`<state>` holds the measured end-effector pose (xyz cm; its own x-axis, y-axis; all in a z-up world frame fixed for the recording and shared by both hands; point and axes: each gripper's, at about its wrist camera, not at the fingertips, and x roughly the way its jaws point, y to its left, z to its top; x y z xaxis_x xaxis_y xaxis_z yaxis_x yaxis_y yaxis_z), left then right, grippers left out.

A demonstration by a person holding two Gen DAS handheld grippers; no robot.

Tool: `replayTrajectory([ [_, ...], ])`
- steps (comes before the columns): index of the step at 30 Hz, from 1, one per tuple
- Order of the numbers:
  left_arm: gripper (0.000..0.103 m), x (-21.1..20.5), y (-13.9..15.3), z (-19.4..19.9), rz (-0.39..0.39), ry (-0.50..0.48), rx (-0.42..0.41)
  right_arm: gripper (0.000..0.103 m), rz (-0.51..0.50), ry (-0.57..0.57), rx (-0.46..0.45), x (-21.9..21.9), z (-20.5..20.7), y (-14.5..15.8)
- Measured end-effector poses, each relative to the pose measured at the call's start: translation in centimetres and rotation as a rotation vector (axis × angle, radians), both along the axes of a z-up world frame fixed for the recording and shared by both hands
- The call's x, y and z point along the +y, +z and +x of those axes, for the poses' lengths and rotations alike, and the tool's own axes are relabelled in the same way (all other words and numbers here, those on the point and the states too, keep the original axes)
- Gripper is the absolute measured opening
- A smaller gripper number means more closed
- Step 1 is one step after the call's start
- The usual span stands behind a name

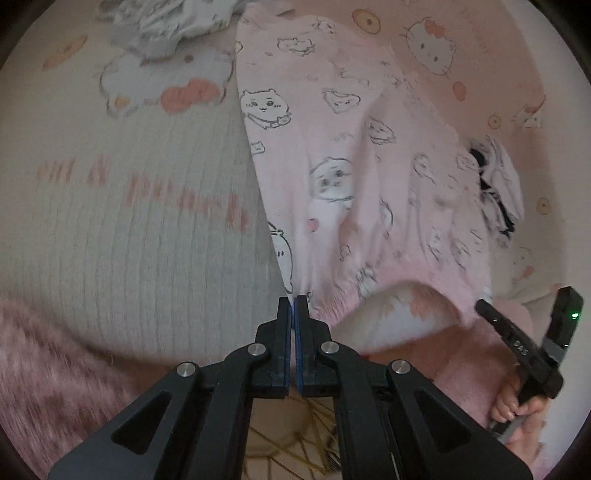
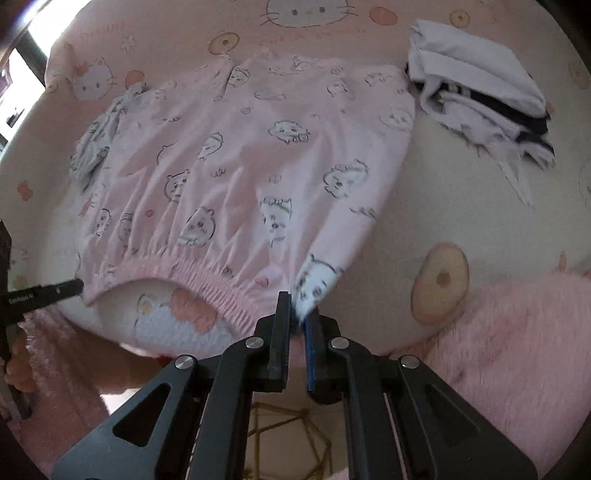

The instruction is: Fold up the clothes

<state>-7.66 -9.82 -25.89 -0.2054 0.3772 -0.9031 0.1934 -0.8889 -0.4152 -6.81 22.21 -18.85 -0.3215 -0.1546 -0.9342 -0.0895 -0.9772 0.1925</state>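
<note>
A pink pyjama top (image 2: 258, 155) printed with cartoon animals lies spread flat on the bed, its elastic hem (image 2: 207, 277) toward me. My right gripper (image 2: 298, 308) is shut on the cloth at the near right end of the hem, by the sleeve cuff. My left gripper (image 1: 295, 301) is shut on the pink top (image 1: 332, 166) at the hem's near left corner. The left gripper (image 2: 70, 286) also shows at the left edge of the right wrist view. In the left wrist view the right gripper (image 1: 491, 312) appears at the far right with a hand (image 1: 517, 410) holding it.
A Hello Kitty sheet (image 2: 461, 221) covers the bed. A folded black-and-white garment (image 2: 480, 99) lies right of the top. A crumpled grey-white garment (image 1: 166, 29) lies at its far left. Fluffy pink blanket (image 2: 517, 332) runs along the near edge. A cream ribbed cloth (image 1: 129, 229) lies left.
</note>
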Motion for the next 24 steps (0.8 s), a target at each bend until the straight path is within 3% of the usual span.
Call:
replayTrajectory([
  [3, 0.002, 0.6, -0.4, 1.4, -0.002, -0.024, -0.041, 0.005, -0.005, 0.003, -0.014, 0.2, 0.0, 0.7],
  [6, 0.003, 1.5, -2.1, 0.9, -0.071, -0.074, -0.134, 0.008, -0.007, 0.007, -0.028, 0.5, -0.2, 1.4],
  [8, 0.003, 0.7, -1.4, 0.1, -0.072, -0.055, -0.105, 0.015, -0.009, 0.009, -0.038, 0.6, -0.3, 1.8],
  [10, 0.003, -0.1, 0.7, -2.0, -0.107, -0.057, -0.020, 0.018, -0.004, 0.026, -0.026, 0.4, -0.7, 2.8],
  [15, 0.003, -2.6, 4.5, -11.1, -0.196, 0.010, 0.179, 0.041, 0.023, 0.195, 0.184, -3.4, -8.8, 10.0],
  [17, 0.004, -3.9, 4.6, -15.0, -0.203, 0.062, 0.213, 0.042, 0.036, 0.233, 0.238, -5.4, -13.5, 11.3],
  [20, 0.004, -4.5, 3.7, -20.5, -0.259, 0.090, 0.220, 0.042, 0.093, 0.265, 0.273, -8.4, -20.7, 11.1],
  [22, 0.005, -4.2, 2.4, -23.1, -0.250, 0.063, 0.216, 0.042, 0.116, 0.273, 0.269, -9.6, -24.8, 9.4],
  [24, 0.018, -3.6, 1.3, -25.3, -0.233, 0.020, 0.223, 0.042, 0.129, 0.287, 0.250, -10.7, -28.4, 7.1],
])
